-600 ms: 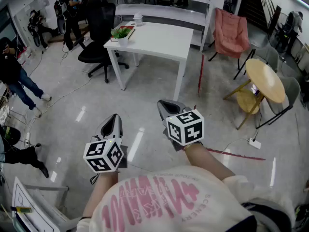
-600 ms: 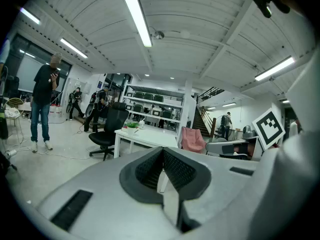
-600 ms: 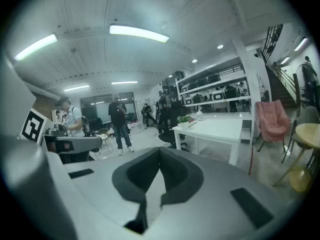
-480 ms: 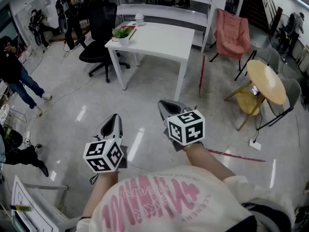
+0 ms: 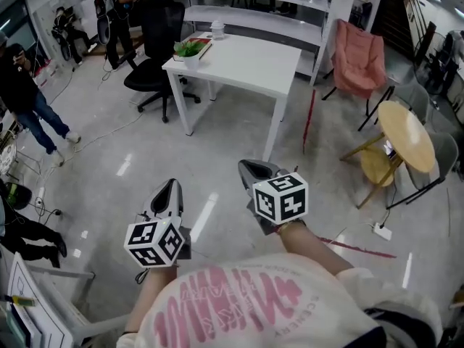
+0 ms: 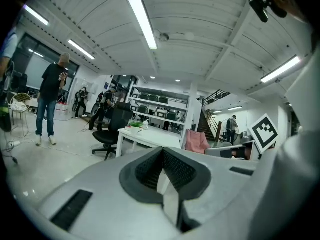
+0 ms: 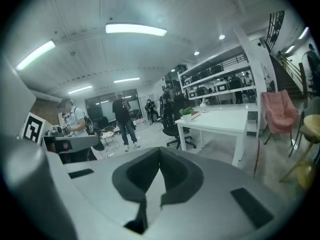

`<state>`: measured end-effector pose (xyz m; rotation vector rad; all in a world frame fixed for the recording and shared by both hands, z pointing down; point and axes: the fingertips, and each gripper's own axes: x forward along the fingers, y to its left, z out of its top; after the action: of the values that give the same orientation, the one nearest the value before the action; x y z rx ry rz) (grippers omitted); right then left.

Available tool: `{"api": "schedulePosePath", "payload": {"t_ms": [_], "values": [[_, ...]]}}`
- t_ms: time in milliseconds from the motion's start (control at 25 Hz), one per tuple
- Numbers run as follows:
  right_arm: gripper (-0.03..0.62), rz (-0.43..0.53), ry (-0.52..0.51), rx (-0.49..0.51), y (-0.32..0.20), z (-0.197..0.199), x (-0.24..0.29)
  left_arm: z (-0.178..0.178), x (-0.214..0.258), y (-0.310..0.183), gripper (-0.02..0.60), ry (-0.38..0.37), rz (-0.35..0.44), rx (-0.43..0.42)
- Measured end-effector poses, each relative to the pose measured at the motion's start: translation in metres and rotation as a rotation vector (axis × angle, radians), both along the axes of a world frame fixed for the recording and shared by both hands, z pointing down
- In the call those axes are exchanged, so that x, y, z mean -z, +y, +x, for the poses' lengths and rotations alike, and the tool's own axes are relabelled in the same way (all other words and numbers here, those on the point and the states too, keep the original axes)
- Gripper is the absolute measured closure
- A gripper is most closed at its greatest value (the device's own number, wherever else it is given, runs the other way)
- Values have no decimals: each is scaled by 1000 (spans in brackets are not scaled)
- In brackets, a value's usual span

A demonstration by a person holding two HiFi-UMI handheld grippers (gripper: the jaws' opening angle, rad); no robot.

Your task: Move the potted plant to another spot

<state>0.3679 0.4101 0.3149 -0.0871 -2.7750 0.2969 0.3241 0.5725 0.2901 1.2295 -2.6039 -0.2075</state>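
The potted plant [image 5: 190, 50], green leaves in a small white pot, stands at the far left corner of a white table [image 5: 246, 64], a few steps ahead of me. It also shows small in the left gripper view as the plant [image 6: 135, 125] and in the right gripper view as the plant [image 7: 186, 113]. My left gripper [image 5: 169, 187] and right gripper [image 5: 251, 167] hang in front of my body over the bare floor, far from the table. Both point toward it. The left gripper [image 6: 162, 151] and the right gripper [image 7: 160, 151] have their jaws together with nothing between them.
A black office chair [image 5: 156, 49] stands left of the table and white shelving [image 5: 254, 13] behind it. To the right are a pink chair [image 5: 355, 49] and a round wooden table [image 5: 406, 125]. Red tape [image 5: 308, 122] runs along the floor. A person [image 5: 29, 100] stands at the left.
The view has shifted slightly: the table and plant sit a little lower and further right in the picture. Both grippers stay shut and side by side before me.
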Motion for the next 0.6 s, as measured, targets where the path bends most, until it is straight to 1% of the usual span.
{"api": "schedulePosePath", "payload": {"t_ms": [160,280,440,600], "values": [[588,0,52,-3,-16,6,-29,7,-32,1,578,58,-5,37],[588,-1,52,-14,-28,7,-30,3,-44,5,578,94,-19,66],[588,-18,43,-37,-40,3,-28,-6,-40,0,578,88,-18,64],[588,-34,73,-47,-49,-4,-39,-18,-44,-9,578,97,-24,58]]}}
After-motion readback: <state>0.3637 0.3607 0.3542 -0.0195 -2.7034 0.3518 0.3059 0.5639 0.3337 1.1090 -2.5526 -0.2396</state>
